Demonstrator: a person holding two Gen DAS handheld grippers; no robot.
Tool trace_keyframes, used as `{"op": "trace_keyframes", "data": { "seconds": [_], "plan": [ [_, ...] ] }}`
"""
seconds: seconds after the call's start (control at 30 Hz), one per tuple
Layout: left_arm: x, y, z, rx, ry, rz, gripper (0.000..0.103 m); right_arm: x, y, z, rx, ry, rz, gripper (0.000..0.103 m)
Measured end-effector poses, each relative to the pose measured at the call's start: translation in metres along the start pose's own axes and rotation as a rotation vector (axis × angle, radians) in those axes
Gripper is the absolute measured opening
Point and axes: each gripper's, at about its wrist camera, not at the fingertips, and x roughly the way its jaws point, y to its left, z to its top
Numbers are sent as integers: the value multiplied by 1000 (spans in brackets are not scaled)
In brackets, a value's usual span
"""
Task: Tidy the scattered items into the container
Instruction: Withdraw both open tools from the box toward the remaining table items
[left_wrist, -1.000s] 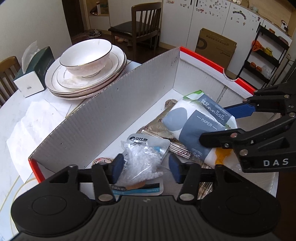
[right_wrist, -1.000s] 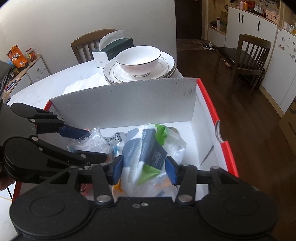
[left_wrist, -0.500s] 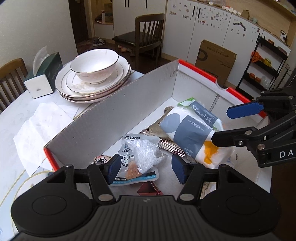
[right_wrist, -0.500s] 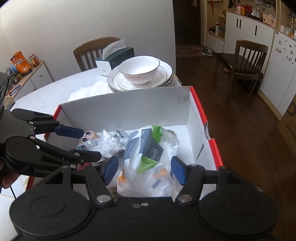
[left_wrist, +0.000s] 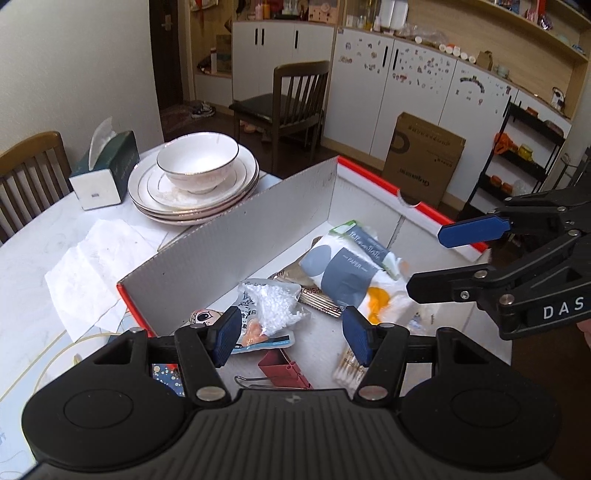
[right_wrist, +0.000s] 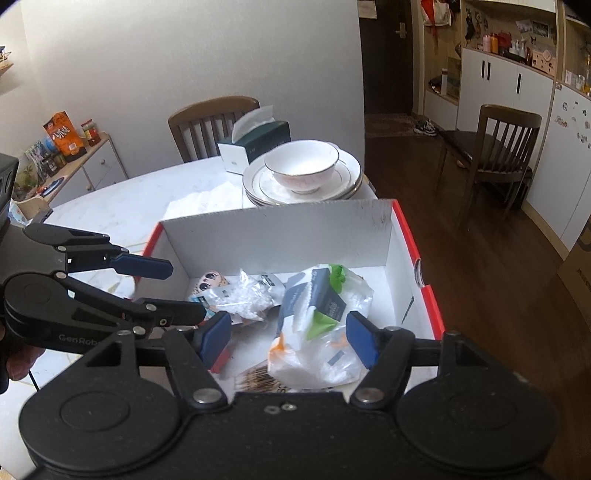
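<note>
A white cardboard box with red edges (left_wrist: 258, 229) (right_wrist: 280, 236) sits on the table. Inside lie a paper tissue pack (left_wrist: 351, 269) (right_wrist: 321, 314), a clear bag of white beads (left_wrist: 269, 306) (right_wrist: 243, 299), a cotton swab bundle (left_wrist: 347, 369), a red binder clip (left_wrist: 284, 369) and a small cartoon-face item (left_wrist: 201, 317) (right_wrist: 212, 280). My left gripper (left_wrist: 290, 338) is open and empty above the box's near end. My right gripper (right_wrist: 288, 341) is open and empty above the tissue pack; it also shows in the left wrist view (left_wrist: 443, 266).
Stacked plates with a bowl (left_wrist: 195, 177) (right_wrist: 303, 173), a tissue box (left_wrist: 107, 170) (right_wrist: 255, 146) and a crumpled white napkin (left_wrist: 92, 266) sit beyond the box. Wooden chairs (right_wrist: 214, 122) (left_wrist: 291, 96) stand around the table. The floor lies right of the box.
Both grippers have opened and let go of the bead bag and the tissue pack, which now lie in the box. Both grippers have drawn up and back.
</note>
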Motion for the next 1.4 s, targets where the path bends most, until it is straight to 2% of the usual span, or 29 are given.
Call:
{"op": "trace_keyframes", "data": {
  "seconds": [0.33,0.37,0.43,0.57,0.63,0.73,0.87,1.0,1.1,1.4],
  "plan": [
    [-32,4,-12,2,-60,-9,59,-19,22,-7,18,-44,-30,81],
    [-35,5,-15,3,-66,-13,61,-21,25,-9,19,-47,-34,82],
    [-42,7,-20,4,-77,-19,70,-24,32,-11,19,-54,-41,87],
    [-53,13,-32,13,-87,-23,71,-28,45,-17,40,-66,-47,90],
    [-58,18,-39,9,-89,-27,78,-29,52,-19,47,-68,-53,92],
    [-66,27,-49,1,-94,-30,80,-30,64,-22,58,-73,-62,97],
    [-77,40,-61,-5,-99,-29,88,-29,83,-23,69,-77,-68,97],
    [-89,55,-73,-18,-105,-24,90,-28,104,-23,71,-84,-68,98],
    [-97,67,-82,-34,-114,-20,103,-24,122,-22,67,-89,-67,98],
    [-116,115,-114,-79,-109,7,103,-2,176,-16,70,-82,-49,98]
  ]
}}
